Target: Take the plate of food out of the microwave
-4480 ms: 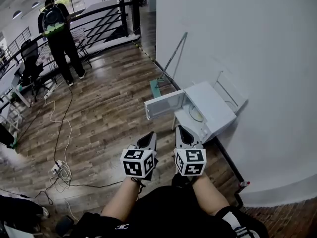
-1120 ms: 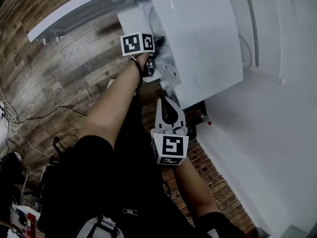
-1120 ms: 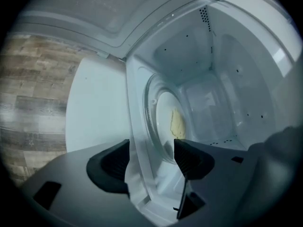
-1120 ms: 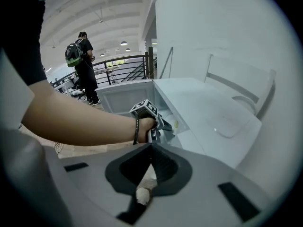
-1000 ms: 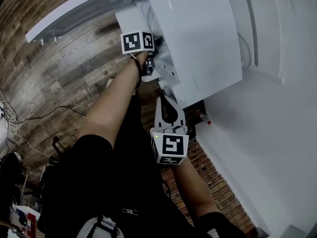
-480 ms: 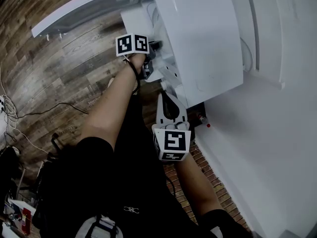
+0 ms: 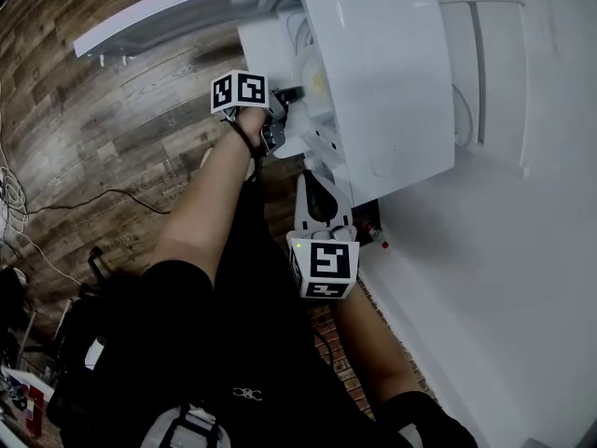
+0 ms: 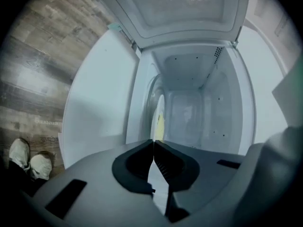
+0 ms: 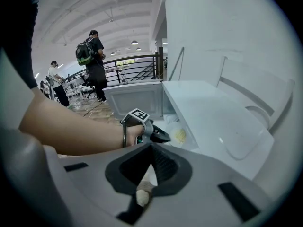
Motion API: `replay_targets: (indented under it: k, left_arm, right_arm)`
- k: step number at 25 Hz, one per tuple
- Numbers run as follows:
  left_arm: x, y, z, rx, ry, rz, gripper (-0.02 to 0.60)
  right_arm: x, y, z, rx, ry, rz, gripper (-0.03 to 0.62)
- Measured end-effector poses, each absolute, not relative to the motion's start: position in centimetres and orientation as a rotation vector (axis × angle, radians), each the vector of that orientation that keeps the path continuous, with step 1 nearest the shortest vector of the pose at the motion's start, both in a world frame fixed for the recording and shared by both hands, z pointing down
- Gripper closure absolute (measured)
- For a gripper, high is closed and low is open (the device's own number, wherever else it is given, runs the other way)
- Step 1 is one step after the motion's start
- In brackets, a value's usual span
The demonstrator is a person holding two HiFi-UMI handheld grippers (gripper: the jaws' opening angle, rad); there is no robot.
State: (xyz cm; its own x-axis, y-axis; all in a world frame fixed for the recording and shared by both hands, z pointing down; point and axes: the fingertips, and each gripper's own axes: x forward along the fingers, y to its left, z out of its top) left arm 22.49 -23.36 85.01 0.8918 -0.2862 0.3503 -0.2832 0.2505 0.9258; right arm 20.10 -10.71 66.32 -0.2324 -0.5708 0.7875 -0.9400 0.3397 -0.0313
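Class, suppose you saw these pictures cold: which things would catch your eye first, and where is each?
The white microwave on the wooden floor, its door flung open, stands out first. At its mouth the left gripper, whose jaws have just been closing, pinches the rim of a plate of yellow food. The right gripper hangs shut and empty nearer the person, by the microwave's corner.

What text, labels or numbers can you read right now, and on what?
No readable text anywhere.
Cubes on left gripper and right gripper: square marker patterns, no letters.
White logo on black shorts: too small to read.
Microwave, plate: no print visible.
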Motion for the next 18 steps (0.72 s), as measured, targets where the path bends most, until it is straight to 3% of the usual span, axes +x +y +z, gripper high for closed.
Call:
replay_targets:
  k: [18]
  left_arm:
    - [14.6,-20.2,80.0,1.325,-0.521,-0.266,0.572]
  right_arm:
    - [18.8,-12.8,64.6,1.338,-1.909,0.627,0.58]
